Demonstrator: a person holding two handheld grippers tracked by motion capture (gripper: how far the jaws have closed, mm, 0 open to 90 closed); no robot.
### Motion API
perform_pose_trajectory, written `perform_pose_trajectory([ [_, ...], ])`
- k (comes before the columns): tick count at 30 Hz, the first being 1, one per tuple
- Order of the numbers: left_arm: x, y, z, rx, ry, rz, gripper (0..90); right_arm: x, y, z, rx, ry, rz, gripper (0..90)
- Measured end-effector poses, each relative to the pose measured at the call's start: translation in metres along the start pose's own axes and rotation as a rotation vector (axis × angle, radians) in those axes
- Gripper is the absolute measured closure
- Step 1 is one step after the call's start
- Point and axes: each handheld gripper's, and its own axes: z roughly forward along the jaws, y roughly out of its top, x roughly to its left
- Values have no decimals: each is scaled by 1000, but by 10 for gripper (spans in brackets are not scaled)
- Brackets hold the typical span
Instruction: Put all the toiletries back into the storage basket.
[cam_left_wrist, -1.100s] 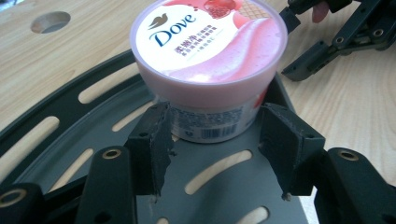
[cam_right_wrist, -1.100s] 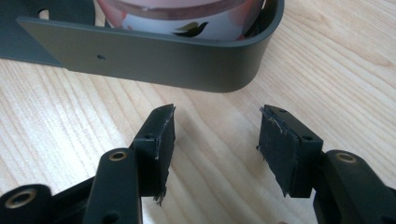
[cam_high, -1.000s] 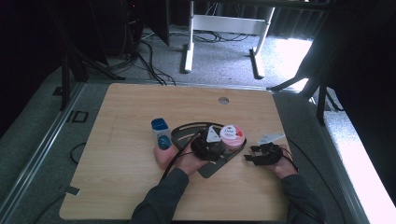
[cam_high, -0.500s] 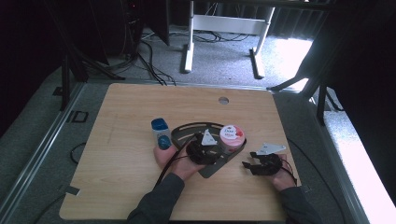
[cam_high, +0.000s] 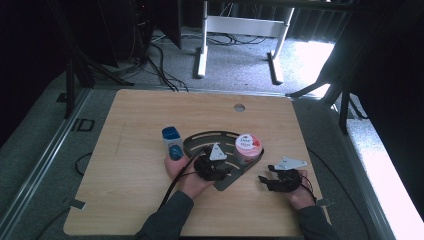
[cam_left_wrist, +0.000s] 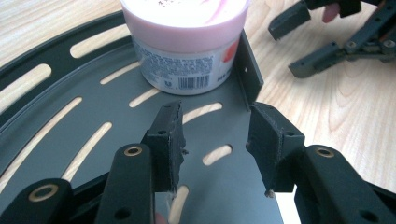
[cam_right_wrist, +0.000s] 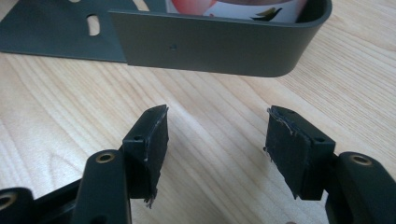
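A pink-lidded cream jar stands at the right end of a dark grey slotted tray, against its raised wall. My left gripper hovers over the tray floor a little short of the jar. Its jaws are open with nothing between them and have just been closing. My right gripper is over bare wood to the right of the tray, pointing at the tray's wall. Its jaws are open and empty and have just been opening. The right gripper's fingers also appear beyond the tray's corner.
A small bottle with a blue cap stands just left of the tray, by the left hand. The wooden table has a cable hole near its far edge. Desk legs and cables lie on the floor beyond.
Both hands have drawn back a little towards the person. The right gripper has moved away from the tray's wall, and its jaws stand wider. The left jaws are narrower.
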Motion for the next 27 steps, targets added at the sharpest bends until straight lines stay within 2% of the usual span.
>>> perform_pose_trajectory([
  [3,0,0,-4,5,-19,-17,540,-1,-1,1,2,2,2,372],
  [7,0,-1,-9,3,-8,-13,550,-1,-3,2,0,12,3,366],
  [11,3,-4,-16,-7,-50,-39,528,-2,-4,3,-5,36,9,343],
  [18,3,-8,-22,4,-49,-39,507,-2,-6,3,-14,47,19,328],
  [21,4,-9,-27,16,-28,-55,523,-2,-5,3,-13,49,17,321],
  [27,4,-10,-32,29,-30,-46,524,-3,-6,3,-12,55,11,316],
])
